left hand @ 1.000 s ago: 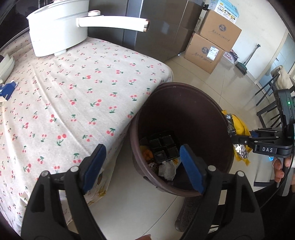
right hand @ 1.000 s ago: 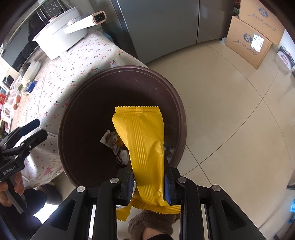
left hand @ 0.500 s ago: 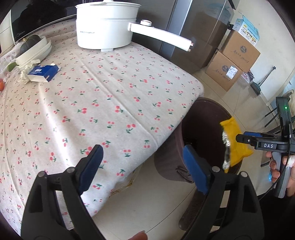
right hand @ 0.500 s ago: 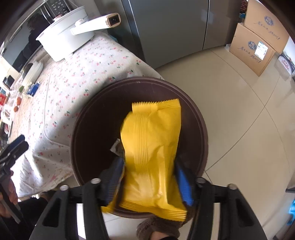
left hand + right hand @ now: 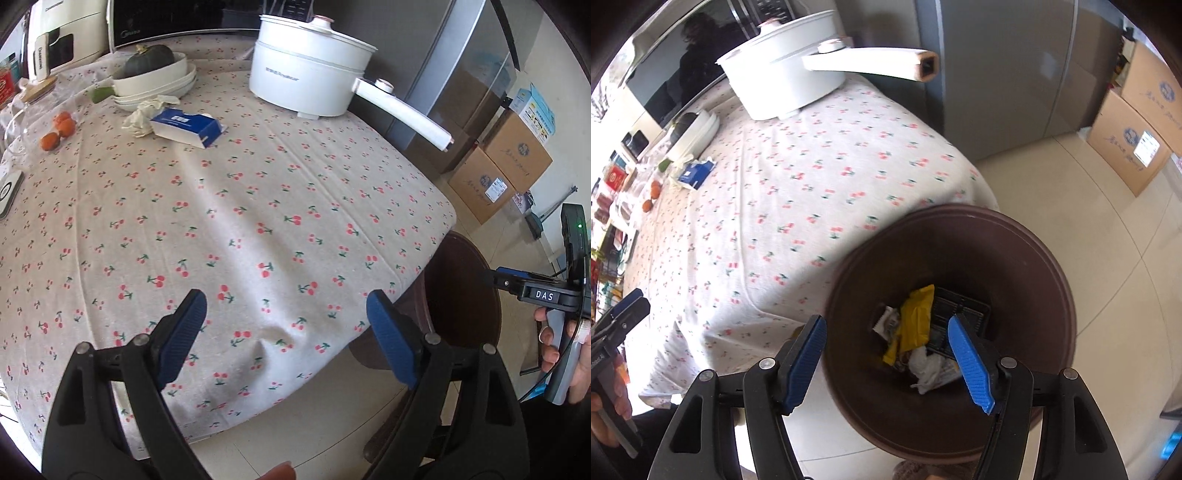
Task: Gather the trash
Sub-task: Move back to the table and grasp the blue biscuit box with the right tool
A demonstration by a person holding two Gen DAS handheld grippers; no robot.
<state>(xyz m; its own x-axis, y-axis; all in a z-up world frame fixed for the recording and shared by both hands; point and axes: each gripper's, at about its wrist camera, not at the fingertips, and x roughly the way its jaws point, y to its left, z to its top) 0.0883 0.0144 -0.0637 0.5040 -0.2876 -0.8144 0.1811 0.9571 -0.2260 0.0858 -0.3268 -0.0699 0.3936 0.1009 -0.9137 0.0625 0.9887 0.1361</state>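
The brown trash bin (image 5: pixel 960 214) stands on the floor at the table's corner. A yellow wrapper (image 5: pixel 916 321) lies inside it on a black tray and crumpled paper. My right gripper (image 5: pixel 886 332) hangs above the bin, its jaws opening with nothing between them. My left gripper (image 5: pixel 286 321) is open and empty over the near edge of the cherry-print tablecloth (image 5: pixel 258 206). Far back on the table lie a crumpled tissue (image 5: pixel 144 114) and a blue and white box (image 5: pixel 188 125). The right gripper (image 5: pixel 517 284) also shows over the bin (image 5: pixel 461 295) in the left wrist view.
A white pot (image 5: pixel 310 77) with a long handle stands at the table's far side, next to stacked bowls (image 5: pixel 155 81) holding a dark squash. Small oranges (image 5: pixel 59 129) lie at the left. Cardboard boxes (image 5: pixel 509 166) and a grey fridge (image 5: pixel 1015 74) stand beyond the bin.
The right gripper's jaws spread and the yellow wrapper dropped into the bin. The left gripper swung away from the bin and now faces the tabletop.
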